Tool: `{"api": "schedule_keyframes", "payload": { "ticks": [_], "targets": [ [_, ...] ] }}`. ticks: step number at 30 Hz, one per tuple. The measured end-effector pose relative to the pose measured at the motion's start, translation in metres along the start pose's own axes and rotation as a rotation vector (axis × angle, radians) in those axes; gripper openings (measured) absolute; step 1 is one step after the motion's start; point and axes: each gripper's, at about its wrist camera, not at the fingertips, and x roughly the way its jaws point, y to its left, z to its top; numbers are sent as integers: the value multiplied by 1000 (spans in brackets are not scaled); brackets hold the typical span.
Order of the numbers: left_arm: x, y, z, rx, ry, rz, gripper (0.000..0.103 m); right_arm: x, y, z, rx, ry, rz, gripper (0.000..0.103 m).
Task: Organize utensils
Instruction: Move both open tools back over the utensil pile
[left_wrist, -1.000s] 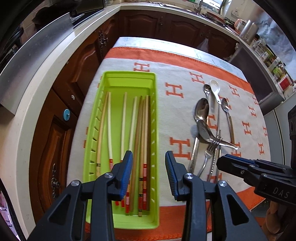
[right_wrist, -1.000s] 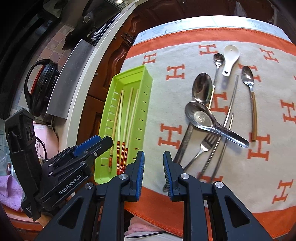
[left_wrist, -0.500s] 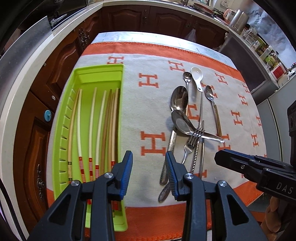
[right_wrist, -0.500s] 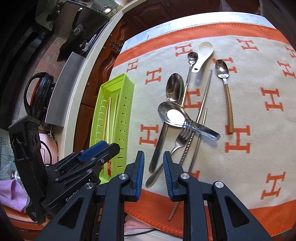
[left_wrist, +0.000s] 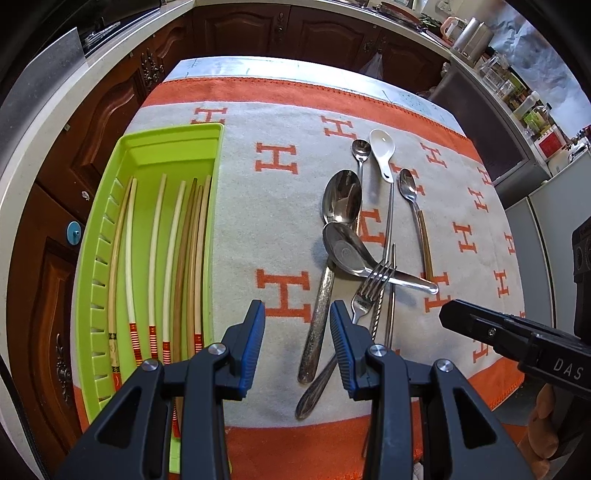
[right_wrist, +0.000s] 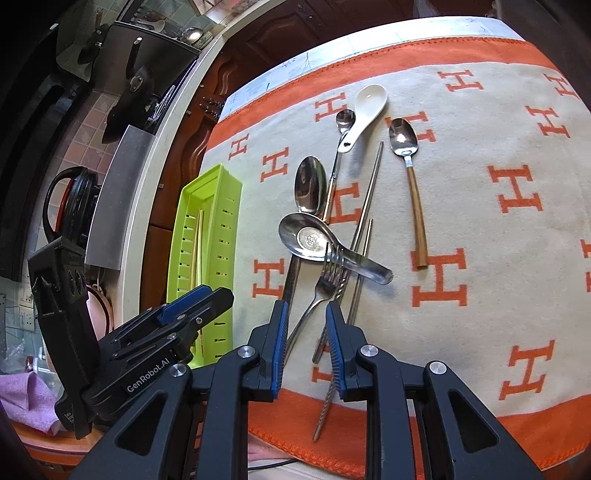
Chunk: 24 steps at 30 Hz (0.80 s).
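Note:
A lime green tray (left_wrist: 173, 133) at the left holds several wooden chopsticks (left_wrist: 155, 251). On the orange-and-cream cloth (left_wrist: 277, 221) lies a pile: a large spoon (left_wrist: 341, 197), a metal soup spoon (left_wrist: 345, 251), a fork (left_wrist: 365, 295), metal chopsticks (right_wrist: 369, 199), a white ceramic spoon (left_wrist: 382, 147), a small spoon (left_wrist: 361, 147) and a wooden-handled spoon (left_wrist: 408, 184). My left gripper (left_wrist: 297, 339) hovers open and empty just left of the large spoon's handle. My right gripper (right_wrist: 303, 332) is open by a narrow gap above the fork (right_wrist: 325, 280) handle, gripping nothing.
Dark wood cabinets (left_wrist: 103, 122) and a pale counter edge run along the left of the table. A black round appliance (right_wrist: 70, 206) and a purple cloth (right_wrist: 26, 398) sit beyond the tray (right_wrist: 214, 173). Grey appliances (left_wrist: 554, 206) stand past the table's right edge.
Both grippers have shifted right, from over the tray's near end toward the utensil pile, and sunk slightly. Their jaw gaps look unchanged, and nothing on the cloth has moved.

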Motion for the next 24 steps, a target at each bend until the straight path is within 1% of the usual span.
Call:
{"api": "schedule_keyframes", "payload": {
  "ticks": [4,8,10,18,21,23,24],
  "targets": [
    [6,0,7,-8,8,-32,35,2,-8,4,19,-1,-8,21],
    [18,1,12,-25,44,-83,35,2,-16,5,39,1,-4,21],
    [23,-1,13,-25,57,-94,35,3,-19,7,54,3,2,21],
    [36,-20,8,24,95,-130,34,-3,-38,15,92,-30,1,21],
    [43,-31,5,44,127,-171,34,-6,-49,17,115,-39,-2,21],
    [47,-38,2,57,148,-201,25,-7,-56,17,131,-41,0,21],
    [49,-41,0,62,159,-212,24,-7,-59,17,136,-39,1,21]
  ]
}}
